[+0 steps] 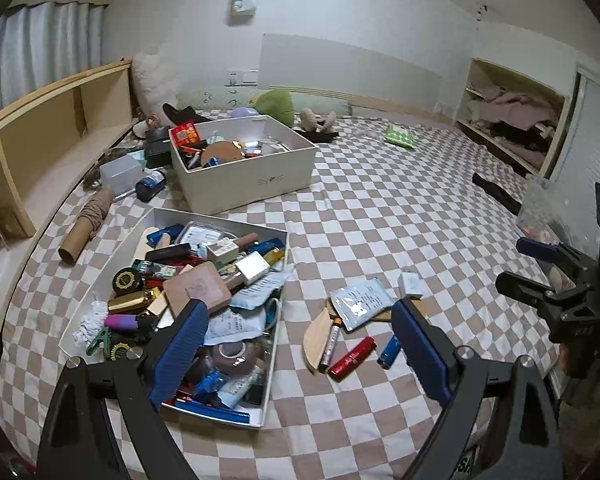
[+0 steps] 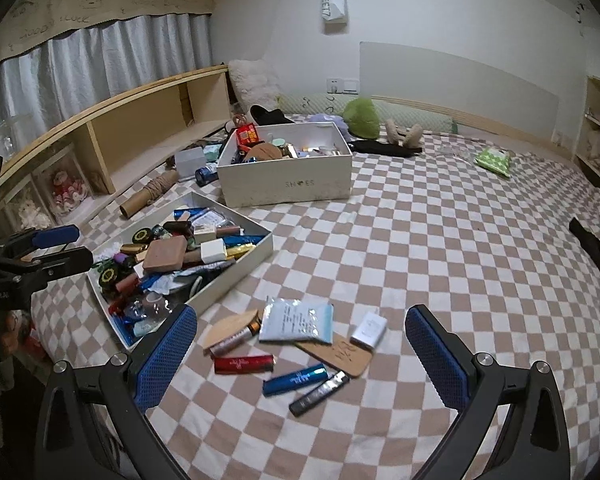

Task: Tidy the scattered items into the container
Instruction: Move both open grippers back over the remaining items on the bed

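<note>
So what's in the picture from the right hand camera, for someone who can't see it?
A few small items lie loose on a checkered bedspread, framed by the open right gripper: a red tube, a blue tube and a white pouch. Beside them sits a shallow tray full of clutter, with a white shoebox behind.

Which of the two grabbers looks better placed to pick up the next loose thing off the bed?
Probably the right gripper: open, with the red tube and blue tube lying between its fingers. The left gripper hangs partly over the tray.
</note>
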